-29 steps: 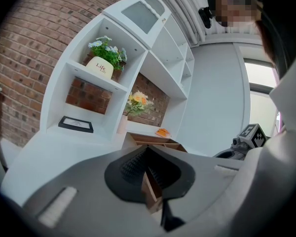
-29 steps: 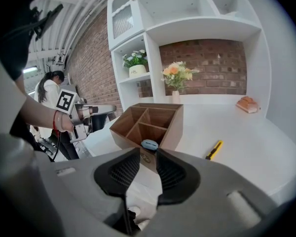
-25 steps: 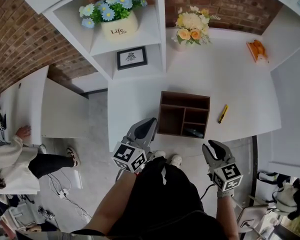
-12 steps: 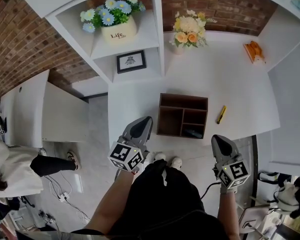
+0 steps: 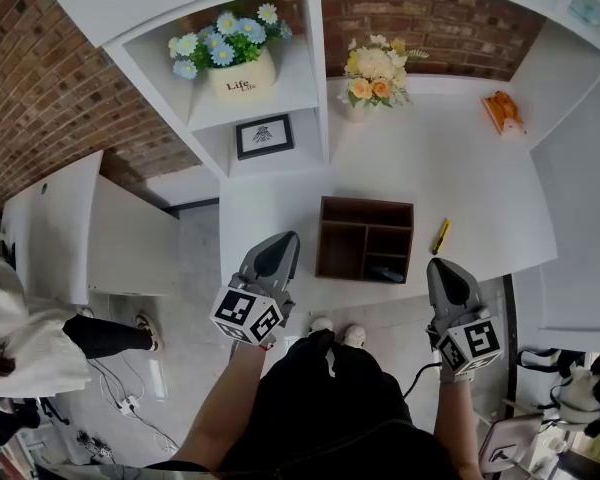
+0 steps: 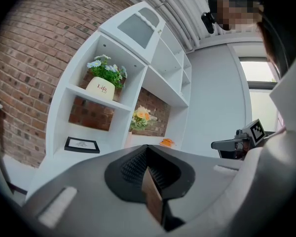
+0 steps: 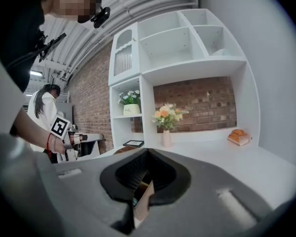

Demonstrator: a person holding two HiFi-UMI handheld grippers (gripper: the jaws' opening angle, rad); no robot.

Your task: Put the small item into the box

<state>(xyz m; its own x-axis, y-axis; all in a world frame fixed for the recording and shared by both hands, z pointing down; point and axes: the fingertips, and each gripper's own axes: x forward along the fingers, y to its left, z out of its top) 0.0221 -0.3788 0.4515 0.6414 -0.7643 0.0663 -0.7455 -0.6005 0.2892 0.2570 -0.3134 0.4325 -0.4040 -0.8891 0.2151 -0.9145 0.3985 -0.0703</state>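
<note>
White counter (image 5: 460,168) below brick wall and shelves. Box (image 5: 365,238) sits near the front edge, compartments facing up to receive. Small yellow item (image 5: 441,236) lies just right of the box, untouched. Left gripper (image 5: 276,253) and right gripper (image 5: 450,280) hover off the front edge. Both jaws are closed together, holding nothing. Right is nearer the item and likely the one to reach.

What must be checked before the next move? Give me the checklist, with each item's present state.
1. Yellow item lies free on the table, right of the box: ok.
2. Box sits open side up, with bare compartments: ok.
3. Right gripper ready to grasp: not ok, jaws shut, empty.
4. Left gripper clear of the box: ok, shut, empty.
5. Nothing lies between the right gripper and the yellow item: ok.
</note>
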